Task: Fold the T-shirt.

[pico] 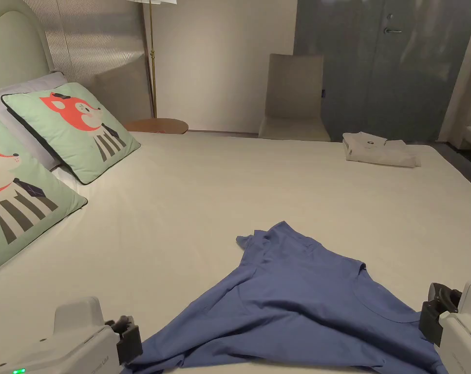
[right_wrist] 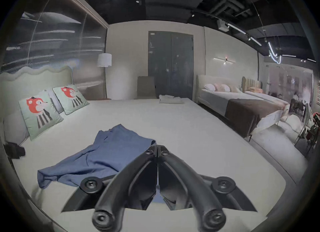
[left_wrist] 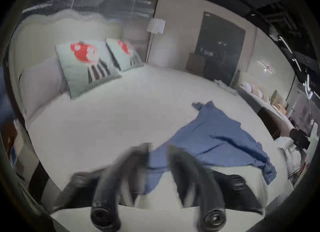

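Observation:
A blue T-shirt lies rumpled in a rough triangle near the front edge of the white bed, one sleeve pointing away from me. My left gripper sits at the shirt's near left corner. In the left gripper view, which is blurred, its jaws stand open with blue cloth lying between them. My right gripper is at the shirt's right edge by the collar. In the right gripper view its jaws are closed, their tips pinching the cloth's edge.
Two fox-print pillows lean at the head of the bed on the left. A folded cream garment rests at the far right corner. A chair and a round side table stand behind the bed. Another bed stands to the right.

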Action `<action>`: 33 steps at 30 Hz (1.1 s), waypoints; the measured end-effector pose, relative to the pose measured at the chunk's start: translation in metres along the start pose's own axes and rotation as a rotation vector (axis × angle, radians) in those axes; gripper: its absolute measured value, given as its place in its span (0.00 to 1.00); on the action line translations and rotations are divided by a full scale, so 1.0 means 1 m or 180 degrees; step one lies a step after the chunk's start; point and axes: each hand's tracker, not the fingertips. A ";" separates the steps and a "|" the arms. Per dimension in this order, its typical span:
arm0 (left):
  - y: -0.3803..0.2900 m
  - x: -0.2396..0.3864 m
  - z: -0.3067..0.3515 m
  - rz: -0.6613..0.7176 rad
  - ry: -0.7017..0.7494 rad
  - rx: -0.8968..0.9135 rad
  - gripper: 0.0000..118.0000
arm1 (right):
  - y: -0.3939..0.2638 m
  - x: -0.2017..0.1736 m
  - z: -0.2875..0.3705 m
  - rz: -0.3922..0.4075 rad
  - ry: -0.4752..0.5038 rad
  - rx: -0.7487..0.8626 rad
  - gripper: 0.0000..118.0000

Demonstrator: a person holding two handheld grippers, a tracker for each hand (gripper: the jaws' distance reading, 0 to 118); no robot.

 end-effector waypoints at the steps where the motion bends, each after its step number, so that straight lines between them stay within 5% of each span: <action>1: -0.008 -0.004 -0.010 0.0010 0.0046 -0.0188 0.85 | -0.003 -0.001 -0.002 -0.0008 0.0017 -0.0040 0.01; 2: -0.015 -0.008 -0.019 0.0006 0.0093 -0.0347 0.96 | -0.006 -0.001 -0.004 0.0007 0.0026 -0.0075 0.01; 9: -0.055 -0.020 -0.059 0.0067 0.0256 -0.0668 0.86 | -0.021 -0.009 -0.017 0.0111 0.0073 -0.0276 0.01; 13: -0.062 -0.017 -0.071 0.0035 0.0312 -0.0790 0.39 | -0.029 -0.013 -0.031 0.0140 0.0108 -0.0379 0.01; 18: -0.059 -0.009 -0.065 -0.0055 0.0280 -0.0711 0.03 | -0.031 -0.026 -0.061 0.0129 0.0287 -0.0536 0.02; 19: -0.056 -0.009 -0.062 -0.0001 0.0210 -0.0674 0.03 | -0.028 -0.030 -0.071 0.0127 0.0307 -0.0558 0.19; 22: -0.048 -0.003 -0.052 -0.0003 0.0154 -0.0602 0.03 | -0.018 -0.046 -0.120 0.0232 0.0477 -0.0796 0.99; 33: -0.037 0.003 -0.064 0.0066 0.0262 -0.0510 0.03 | 0.012 -0.101 -0.334 0.0387 0.0660 -0.1405 1.00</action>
